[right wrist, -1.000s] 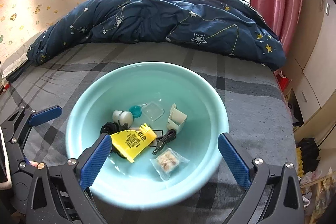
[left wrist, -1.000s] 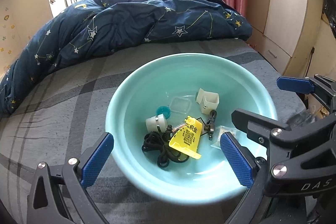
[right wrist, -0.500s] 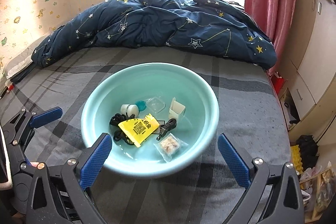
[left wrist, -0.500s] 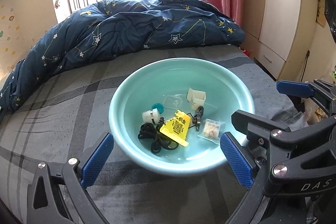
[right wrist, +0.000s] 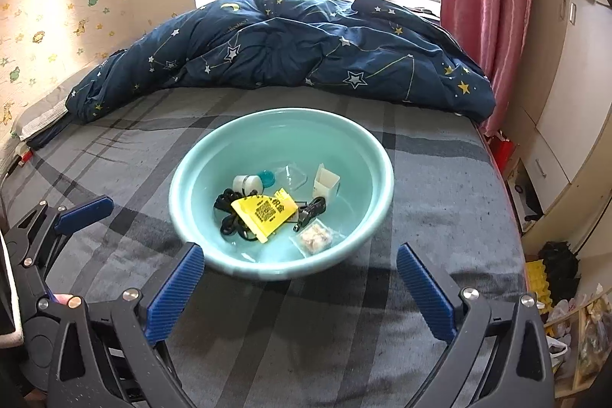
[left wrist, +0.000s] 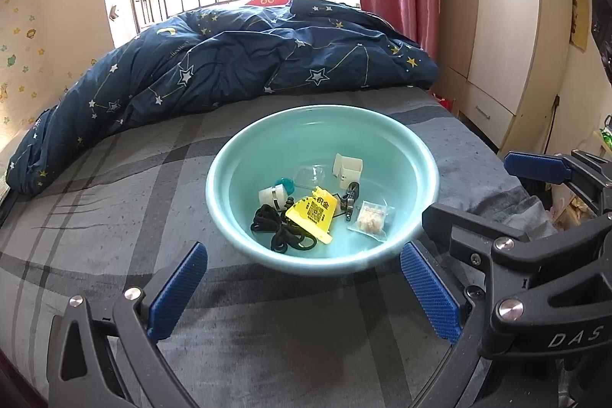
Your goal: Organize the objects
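Note:
A teal plastic basin [left wrist: 382, 125] sits on the grey plaid bed [left wrist: 114, 217]; it also shows in the right wrist view [right wrist: 214, 155]. In it lie a yellow packet [left wrist: 311, 213], a black cord [left wrist: 281, 230], a white roll [left wrist: 273, 195], a clear lid [left wrist: 310, 174], a small white box [left wrist: 346, 169], a black clip [left wrist: 351, 201] and a clear snack bag [left wrist: 370, 218]. My left gripper [left wrist: 302, 287] is open and empty, short of the basin's near rim. My right gripper [right wrist: 300, 287] is open and empty, also short of the rim.
A navy star-print duvet [left wrist: 229, 64] is bunched along the far side of the bed. A pink curtain [right wrist: 478, 6] and cupboards [left wrist: 508, 25] stand to the right. The bed's right edge [right wrist: 508, 197] drops to floor clutter [right wrist: 554, 266].
Both grippers have pulled back and up from the basin, which now looks smaller and farther away. Both stay open and empty. The things in the basin have not moved.

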The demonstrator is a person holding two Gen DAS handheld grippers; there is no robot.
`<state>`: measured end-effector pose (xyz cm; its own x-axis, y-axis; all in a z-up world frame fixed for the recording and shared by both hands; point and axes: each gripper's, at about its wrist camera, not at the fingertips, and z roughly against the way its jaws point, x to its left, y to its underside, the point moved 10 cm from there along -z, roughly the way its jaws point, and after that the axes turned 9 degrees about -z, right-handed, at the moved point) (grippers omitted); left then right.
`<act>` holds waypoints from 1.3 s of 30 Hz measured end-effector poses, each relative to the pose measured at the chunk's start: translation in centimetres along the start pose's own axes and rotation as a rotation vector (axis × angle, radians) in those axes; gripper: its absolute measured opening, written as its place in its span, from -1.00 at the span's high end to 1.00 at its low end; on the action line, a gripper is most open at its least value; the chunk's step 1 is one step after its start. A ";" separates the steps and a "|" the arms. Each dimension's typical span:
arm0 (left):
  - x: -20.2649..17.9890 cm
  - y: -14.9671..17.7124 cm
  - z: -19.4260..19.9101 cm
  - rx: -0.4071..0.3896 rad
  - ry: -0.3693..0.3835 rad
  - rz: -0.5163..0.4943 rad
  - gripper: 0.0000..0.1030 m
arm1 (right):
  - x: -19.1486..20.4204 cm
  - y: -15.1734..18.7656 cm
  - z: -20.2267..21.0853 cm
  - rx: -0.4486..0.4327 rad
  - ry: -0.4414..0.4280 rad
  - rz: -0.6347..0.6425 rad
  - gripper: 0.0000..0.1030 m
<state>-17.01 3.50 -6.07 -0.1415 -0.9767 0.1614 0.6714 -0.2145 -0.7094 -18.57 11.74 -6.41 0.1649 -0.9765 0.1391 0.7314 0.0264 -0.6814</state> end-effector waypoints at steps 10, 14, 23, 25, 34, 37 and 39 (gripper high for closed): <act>-0.9 2.2 1.2 -0.001 -0.019 -0.013 -1.00 | 0.1 2.7 1.0 0.012 -0.002 -0.002 -1.00; -1.1 2.9 1.5 0.001 -0.027 -0.026 -1.00 | 0.2 3.5 1.2 0.012 -0.004 -0.005 -1.00; -1.7 3.8 1.9 0.001 -0.026 -0.033 -1.00 | 0.0 4.6 1.7 0.012 -0.002 -0.011 -1.00; -1.8 3.8 2.1 -0.002 -0.027 -0.034 -1.00 | 0.0 4.6 1.9 0.009 -0.001 -0.011 -1.00; -1.9 3.6 2.4 -0.007 -0.026 -0.035 -1.00 | 0.2 4.6 2.3 0.003 -0.008 -0.009 -1.00; -1.9 3.6 2.5 -0.009 -0.021 -0.029 -1.00 | 0.2 4.5 2.3 0.002 -0.009 -0.010 -1.00; -1.8 3.6 2.5 -0.011 -0.019 -0.025 -1.00 | 0.2 4.5 2.3 0.002 -0.009 -0.009 -1.00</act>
<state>-12.52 4.54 -7.26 -0.1444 -0.9707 0.1918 0.6600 -0.2389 -0.7123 -13.68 12.15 -7.83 0.1638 -0.9748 0.1516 0.7345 0.0179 -0.6784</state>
